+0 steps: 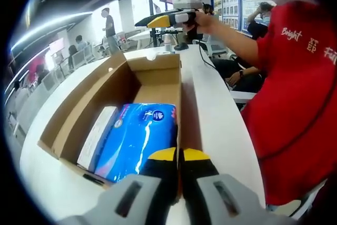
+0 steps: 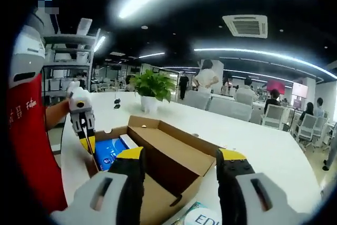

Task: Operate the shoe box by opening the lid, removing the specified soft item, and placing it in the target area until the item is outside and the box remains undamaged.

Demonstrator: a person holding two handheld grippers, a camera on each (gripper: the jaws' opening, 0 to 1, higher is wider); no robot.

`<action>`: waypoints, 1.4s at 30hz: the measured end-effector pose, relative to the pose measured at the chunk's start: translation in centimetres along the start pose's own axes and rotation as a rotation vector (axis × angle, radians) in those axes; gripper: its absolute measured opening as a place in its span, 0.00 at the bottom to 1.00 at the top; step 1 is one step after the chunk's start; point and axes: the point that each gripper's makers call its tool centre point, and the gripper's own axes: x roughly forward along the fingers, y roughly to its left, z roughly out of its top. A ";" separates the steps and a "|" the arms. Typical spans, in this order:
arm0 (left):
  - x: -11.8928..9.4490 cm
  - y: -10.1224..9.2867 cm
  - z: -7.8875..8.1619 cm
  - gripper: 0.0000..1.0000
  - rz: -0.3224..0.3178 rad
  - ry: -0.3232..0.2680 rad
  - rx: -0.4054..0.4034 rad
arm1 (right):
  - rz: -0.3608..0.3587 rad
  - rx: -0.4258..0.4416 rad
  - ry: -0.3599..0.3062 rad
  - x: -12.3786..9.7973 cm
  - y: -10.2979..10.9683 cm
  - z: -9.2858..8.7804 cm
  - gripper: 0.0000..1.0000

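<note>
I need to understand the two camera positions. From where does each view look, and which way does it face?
Left gripper view: rides on the left tool, shut at the near wall of the open shoe box, facing the blue soft pack; the person's red shirt shows.
Right gripper view: rides on the open right tool, raised opposite, looking across the box.
Both share box, pack and white table.

Blue pack [image 1: 134, 140] (brown box [image 1: 158, 80])
</note>
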 end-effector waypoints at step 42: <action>0.0 0.2 0.1 0.02 0.010 -0.023 -0.001 | 0.220 -0.166 0.084 5.4 4.0 0.5 0.55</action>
